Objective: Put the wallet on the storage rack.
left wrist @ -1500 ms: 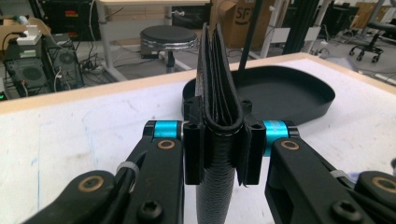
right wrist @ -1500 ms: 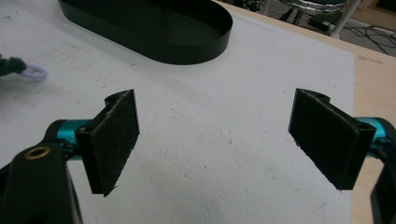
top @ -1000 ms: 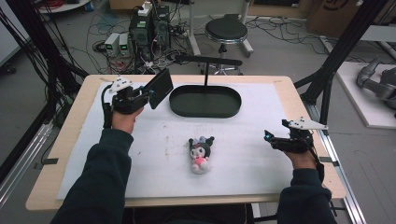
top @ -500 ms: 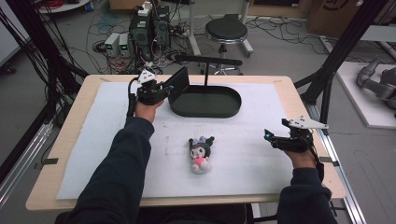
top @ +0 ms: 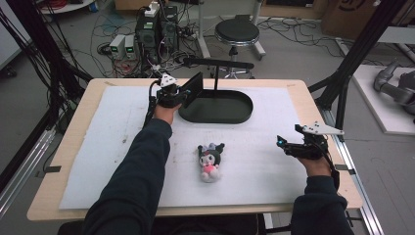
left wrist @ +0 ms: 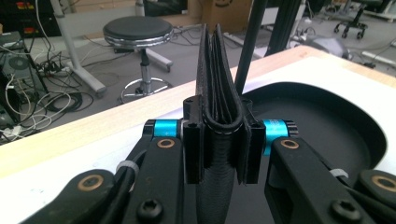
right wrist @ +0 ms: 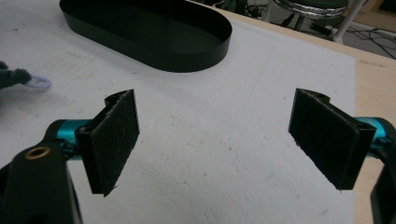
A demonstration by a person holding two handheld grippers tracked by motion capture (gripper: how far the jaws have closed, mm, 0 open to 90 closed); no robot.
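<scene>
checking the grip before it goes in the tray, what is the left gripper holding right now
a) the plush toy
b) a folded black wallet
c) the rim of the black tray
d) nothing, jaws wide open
b: in the left gripper view the left gripper has its pads pressed on both sides of a folded black wallet, held over the edge of the oval black tray, while the plush toy lies apart on the mat.

A wallet (top: 194, 88) clamped in the left gripper (top: 182, 95) hangs at the tray's (top: 235, 115) left end; a plush toy (top: 209, 161) lies nearer, the right gripper (top: 283, 144) to its right.
</scene>
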